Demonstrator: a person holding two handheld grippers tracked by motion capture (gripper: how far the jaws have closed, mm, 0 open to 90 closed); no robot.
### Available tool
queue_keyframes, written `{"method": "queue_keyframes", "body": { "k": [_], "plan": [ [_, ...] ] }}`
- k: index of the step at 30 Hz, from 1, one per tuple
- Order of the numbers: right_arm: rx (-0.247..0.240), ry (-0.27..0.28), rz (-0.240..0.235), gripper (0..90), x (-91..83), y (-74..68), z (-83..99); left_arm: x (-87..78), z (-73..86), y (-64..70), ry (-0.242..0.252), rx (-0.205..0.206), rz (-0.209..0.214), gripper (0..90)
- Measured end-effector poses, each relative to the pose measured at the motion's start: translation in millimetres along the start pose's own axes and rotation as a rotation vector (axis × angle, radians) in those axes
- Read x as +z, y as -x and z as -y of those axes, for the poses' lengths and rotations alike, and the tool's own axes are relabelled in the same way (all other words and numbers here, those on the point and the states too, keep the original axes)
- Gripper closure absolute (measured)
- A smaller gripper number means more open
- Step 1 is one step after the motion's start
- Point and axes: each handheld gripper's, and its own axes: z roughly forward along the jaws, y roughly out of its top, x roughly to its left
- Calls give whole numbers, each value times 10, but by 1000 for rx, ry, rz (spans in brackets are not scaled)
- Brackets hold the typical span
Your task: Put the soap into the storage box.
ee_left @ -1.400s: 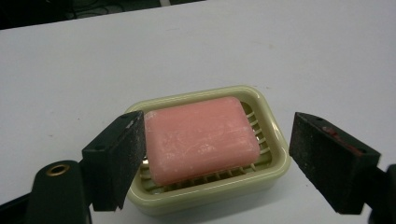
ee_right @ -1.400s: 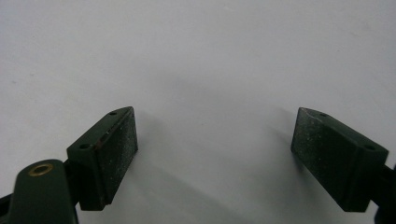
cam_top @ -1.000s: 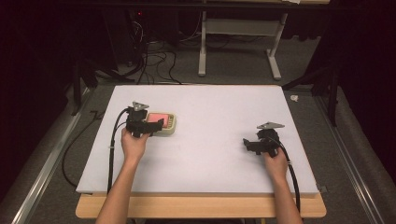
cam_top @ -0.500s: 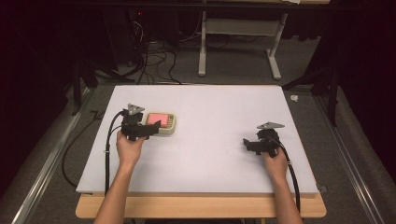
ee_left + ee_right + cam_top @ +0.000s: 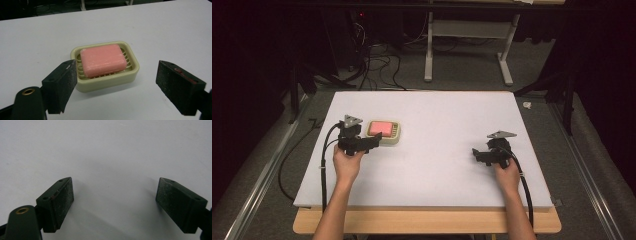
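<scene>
Soap [image 5: 103, 59], a pink bar, lies in a cream dish [image 5: 130, 73] on the left part of the white table [image 5: 437, 175]. The left gripper [image 5: 373, 142] sits just beside the dish, jaws spread wide, its near jaw close against the dish's rim, holding nothing. The right gripper [image 5: 475, 152] rests well apart on bare tabletop, jaws wide too.
</scene>
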Motion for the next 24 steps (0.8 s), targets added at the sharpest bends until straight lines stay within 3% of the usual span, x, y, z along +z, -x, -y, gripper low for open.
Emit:
{"method": "queue_keyframes", "body": {
  "k": [24],
  "plan": [
    [2, -1, 0, 155, -1, -1, 0, -195, 144, 31, 23, -15, 25, 180]
  ]
}}
